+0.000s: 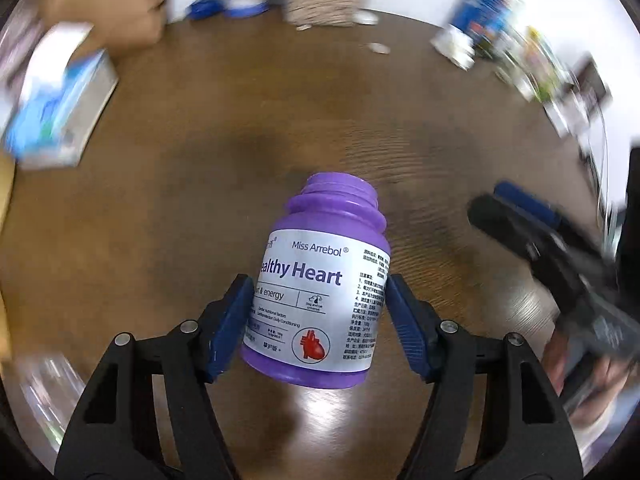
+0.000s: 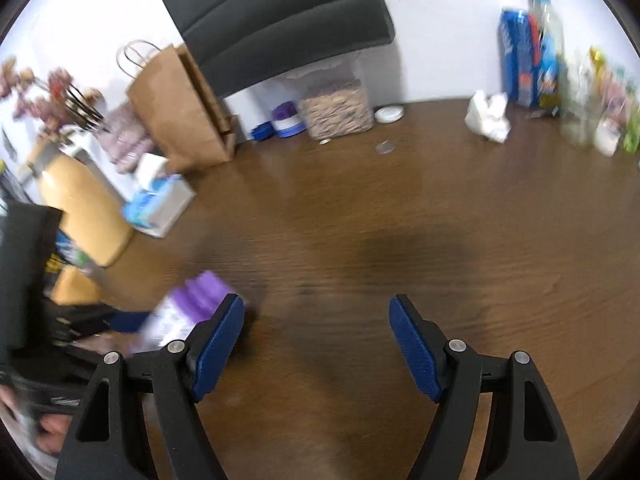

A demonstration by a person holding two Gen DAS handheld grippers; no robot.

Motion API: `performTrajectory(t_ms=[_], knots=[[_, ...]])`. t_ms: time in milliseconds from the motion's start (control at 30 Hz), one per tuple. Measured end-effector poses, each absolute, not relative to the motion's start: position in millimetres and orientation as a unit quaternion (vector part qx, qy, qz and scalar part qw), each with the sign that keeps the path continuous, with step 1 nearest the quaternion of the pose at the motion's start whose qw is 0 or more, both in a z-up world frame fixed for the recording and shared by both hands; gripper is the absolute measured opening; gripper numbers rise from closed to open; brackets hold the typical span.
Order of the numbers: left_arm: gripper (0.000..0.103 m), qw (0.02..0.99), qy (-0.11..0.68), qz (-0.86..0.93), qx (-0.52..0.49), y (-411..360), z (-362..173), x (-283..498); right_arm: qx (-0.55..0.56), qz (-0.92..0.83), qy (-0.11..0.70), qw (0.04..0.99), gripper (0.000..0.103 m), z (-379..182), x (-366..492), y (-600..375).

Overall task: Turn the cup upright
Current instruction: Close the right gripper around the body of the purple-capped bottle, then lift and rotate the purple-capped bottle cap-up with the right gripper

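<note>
Purple bottle [image 1: 320, 284] between left claw [image 1: 318, 320] pads, above table [image 1: 240, 128].

The left gripper [image 1: 318, 316] has its blue pads pressed against both sides of the purple bottle [image 1: 320, 280]. Right of the bottle, the right gripper [image 2: 318, 344] hangs spread wide, gripping nothing.

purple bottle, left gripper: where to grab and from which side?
Grip the purple bottle across its straight labelled body, coming from the base end with one pad on each flank. The neck steps in and is ridged, a poorer seat. The left gripper already straddles the label this way, the left pad touching, a gap showing at the right.
</note>
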State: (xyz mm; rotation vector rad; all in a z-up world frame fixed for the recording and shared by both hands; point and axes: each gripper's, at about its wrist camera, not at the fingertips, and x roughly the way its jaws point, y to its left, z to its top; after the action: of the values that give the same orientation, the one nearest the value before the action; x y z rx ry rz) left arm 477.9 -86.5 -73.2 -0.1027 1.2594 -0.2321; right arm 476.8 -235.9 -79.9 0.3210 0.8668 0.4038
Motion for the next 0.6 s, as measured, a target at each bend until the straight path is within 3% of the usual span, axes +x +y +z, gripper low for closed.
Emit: performTrajectory(t_ms=[100,233,600], knots=[[0.064,0.789,0.594,-0.108,-0.118,-81,-77,461,0.222,0.254,0.442,0.831,0.080,-85,476,-233],[0.064,0.782,0.583,-0.117,-0.185,-77,-84,430,0.215,0.280,0.494,0.794,0.079,-95,469,-213],[0.065,0.798,0.562,-0.144,-0.161,-80,-83,336,0.179,0.312,0.530,0.768,0.079,-106,402,-191]])
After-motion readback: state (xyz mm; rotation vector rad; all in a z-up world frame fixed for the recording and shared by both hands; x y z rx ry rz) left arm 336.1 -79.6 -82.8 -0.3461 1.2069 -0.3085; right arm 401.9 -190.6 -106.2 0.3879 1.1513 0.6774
